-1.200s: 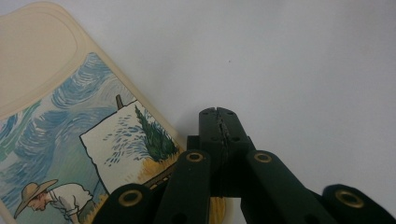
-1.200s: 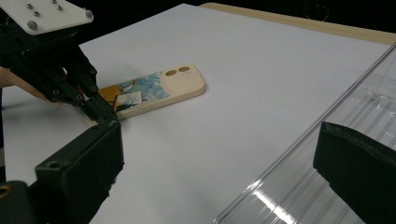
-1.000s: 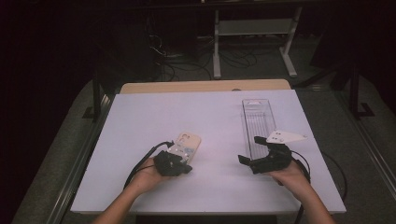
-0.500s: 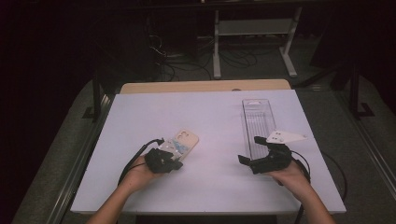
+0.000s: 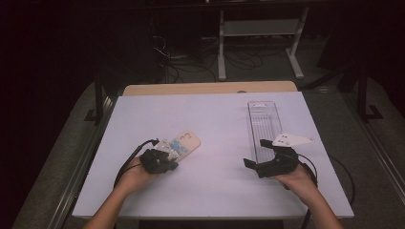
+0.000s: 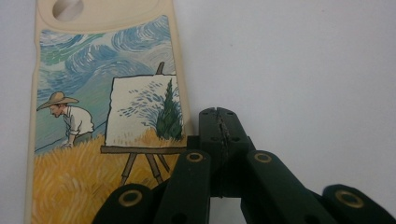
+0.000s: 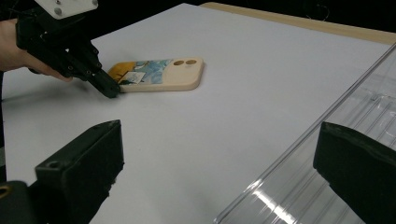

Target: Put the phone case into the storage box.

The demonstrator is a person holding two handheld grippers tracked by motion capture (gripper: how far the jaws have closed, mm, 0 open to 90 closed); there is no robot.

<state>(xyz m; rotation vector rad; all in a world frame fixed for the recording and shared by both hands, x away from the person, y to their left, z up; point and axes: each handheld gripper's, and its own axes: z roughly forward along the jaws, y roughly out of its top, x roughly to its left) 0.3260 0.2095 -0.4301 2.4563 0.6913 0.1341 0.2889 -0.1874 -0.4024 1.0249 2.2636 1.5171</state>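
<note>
A cream phone case (image 5: 185, 143) with a painted field scene lies flat on the white table, left of centre, camera holes at its far end. In the left gripper view the case (image 6: 93, 116) fills the left side. My left gripper (image 5: 173, 162) is shut with nothing between its jaws, and its tip (image 6: 219, 116) rests against the case's side edge near the lower end. From the right gripper view the case (image 7: 159, 73) lies far off with the left gripper (image 7: 112, 91) at its corner. My right gripper (image 5: 257, 153) is open and holds nothing, its jaws (image 7: 219, 163) straddling the near left edge of a clear plastic tray (image 5: 264, 124).
The long clear tray (image 7: 355, 107) runs front to back on the table's right half. The white table top (image 5: 215, 114) has a wooden strip (image 5: 210, 88) along its far edge. Beyond it are a dark floor, cables and a metal frame (image 5: 260, 28).
My left hand and gripper have slid left across the table. The phone case seems to have shifted slightly left with them. The right gripper has stayed put.
</note>
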